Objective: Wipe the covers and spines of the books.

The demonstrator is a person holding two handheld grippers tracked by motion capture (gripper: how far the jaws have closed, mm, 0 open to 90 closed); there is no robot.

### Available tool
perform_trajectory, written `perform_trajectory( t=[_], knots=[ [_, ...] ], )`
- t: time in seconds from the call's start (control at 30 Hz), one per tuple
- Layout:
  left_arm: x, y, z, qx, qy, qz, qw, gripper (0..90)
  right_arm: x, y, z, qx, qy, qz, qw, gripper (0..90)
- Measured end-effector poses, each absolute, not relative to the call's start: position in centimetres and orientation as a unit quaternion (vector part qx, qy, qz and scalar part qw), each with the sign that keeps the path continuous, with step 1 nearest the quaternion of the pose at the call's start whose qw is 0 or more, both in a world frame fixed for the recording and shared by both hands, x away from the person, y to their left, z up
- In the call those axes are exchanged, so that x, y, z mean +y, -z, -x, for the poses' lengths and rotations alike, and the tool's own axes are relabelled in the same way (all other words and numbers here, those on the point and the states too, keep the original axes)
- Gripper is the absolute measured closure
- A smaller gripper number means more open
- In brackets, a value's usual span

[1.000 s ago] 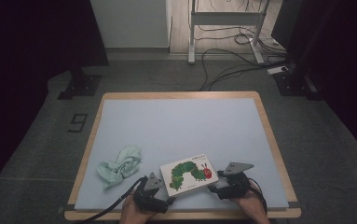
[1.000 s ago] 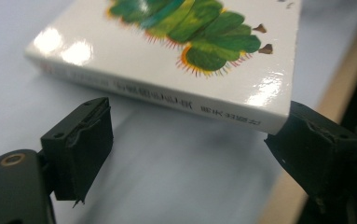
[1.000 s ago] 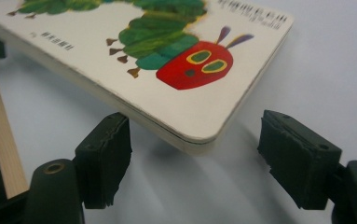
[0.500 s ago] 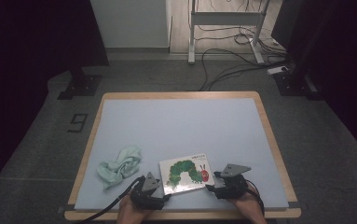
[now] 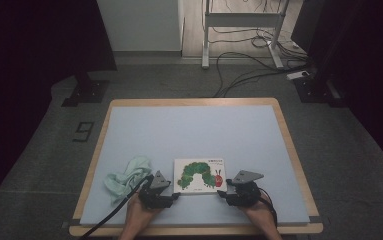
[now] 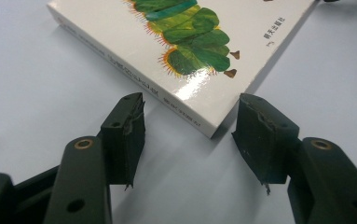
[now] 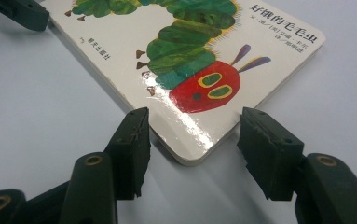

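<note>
The left gripper (image 5: 175,194) sits at the near left corner of the picture book (image 5: 200,175), its jaws apart and just having been closing, the corner lying between them without the pads (image 6: 130,122) pressing it. The right gripper (image 5: 222,193) flanks the near right corner the same way, jaws apart and closing, nothing clamped. The book lies flat, cover up, near the front edge of the pale blue table mat (image 5: 194,130). A crumpled green cloth (image 5: 127,175) lies to the left, near the left gripper.
</note>
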State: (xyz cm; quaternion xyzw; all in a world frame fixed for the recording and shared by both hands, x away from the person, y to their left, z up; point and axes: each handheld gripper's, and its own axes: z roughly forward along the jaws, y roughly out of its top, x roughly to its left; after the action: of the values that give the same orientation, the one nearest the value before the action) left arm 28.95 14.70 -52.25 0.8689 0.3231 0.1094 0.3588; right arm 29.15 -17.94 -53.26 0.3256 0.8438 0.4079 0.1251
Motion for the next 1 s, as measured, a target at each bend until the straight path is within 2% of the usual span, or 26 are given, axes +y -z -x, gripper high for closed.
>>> perform_trajectory(
  t=[0.67,0.77,0.83,1.0],
  knots=[
    [15.1,52.5,-32.9,0.343,-0.129,-0.857,0.362,38.4,-17.2,53.3,-33.2,0.834,-0.407,-0.349,0.13,44.4],
    [15.2,52.4,-32.8,0.346,-0.133,-0.857,0.359,35.0,-17.2,53.3,-33.2,0.834,-0.407,-0.348,0.13,44.1],
    [15.3,52.2,-32.8,0.345,-0.128,-0.856,0.363,29.7,-17.2,53.3,-33.2,0.835,-0.408,-0.347,0.13,42.8],
    [15.6,51.4,-32.3,0.343,-0.116,-0.851,0.381,19.4,-17.1,53.3,-33.1,0.84,-0.403,-0.338,0.132,31.9]
  ],
)
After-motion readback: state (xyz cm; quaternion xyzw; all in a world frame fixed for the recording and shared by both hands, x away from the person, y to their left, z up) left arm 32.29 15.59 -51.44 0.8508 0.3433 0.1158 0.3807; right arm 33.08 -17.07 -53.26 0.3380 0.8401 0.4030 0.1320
